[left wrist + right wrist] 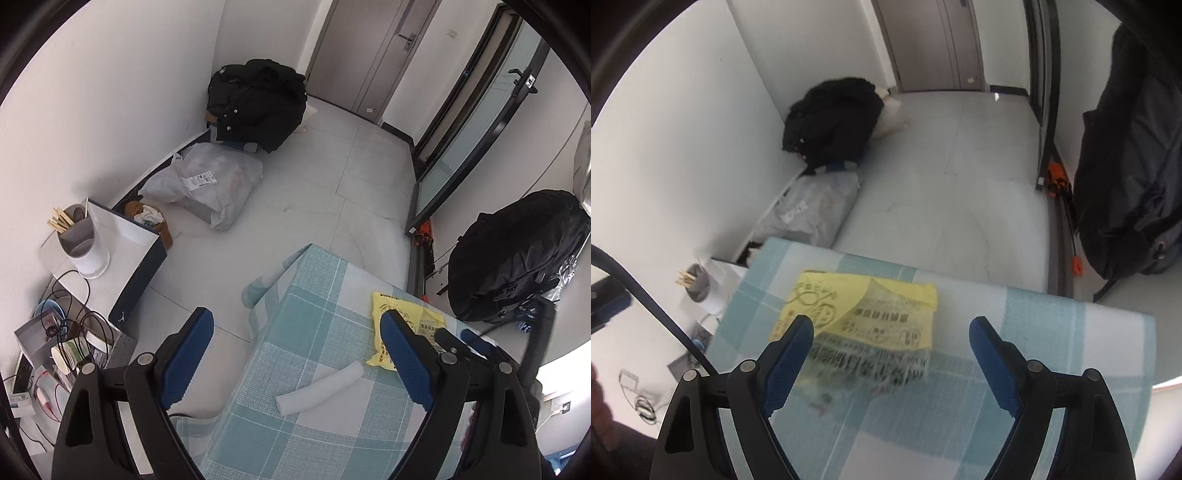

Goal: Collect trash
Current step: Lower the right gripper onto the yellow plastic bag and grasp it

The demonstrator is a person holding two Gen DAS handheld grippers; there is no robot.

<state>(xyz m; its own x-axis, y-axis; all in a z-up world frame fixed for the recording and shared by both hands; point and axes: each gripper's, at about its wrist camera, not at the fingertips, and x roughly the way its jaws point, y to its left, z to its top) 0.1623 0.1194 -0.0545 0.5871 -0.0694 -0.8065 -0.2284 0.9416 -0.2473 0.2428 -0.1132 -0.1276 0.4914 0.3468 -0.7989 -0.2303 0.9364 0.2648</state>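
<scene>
While both tools hang above the checked table (317,325), neither one holds anything. The left tool (295,354) has its blue pads spread wide, and between them, toward 6 o'clock in its view, lies a white paper roll (319,387) flat on the cloth, clear of both pads. At about 3 o'clock from that roll sits a yellow printed bag (397,314), partly hidden behind the right-hand pad; just beyond it part of the right tool shows — dark frame and a bit of blue.

In the right wrist view, the right tool (891,354) is likewise spread apart, with the yellow printed bag (864,314) lying flat on the table (1052,332) between and just ahead of the pads, nearer the pad at 9 o'clock. The bag looks blurred, and whether that pad touches it cannot be told.

Off the table, a black jacket heap (258,103) lies against the wall at 12 o'clock, a grey plastic sack (207,181) just in front of it, and a black backpack (517,254) at 3 o'clock. At 9 o'clock a white cup with wooden sticks (83,240) stands on a side shelf — cables tangle below it.
</scene>
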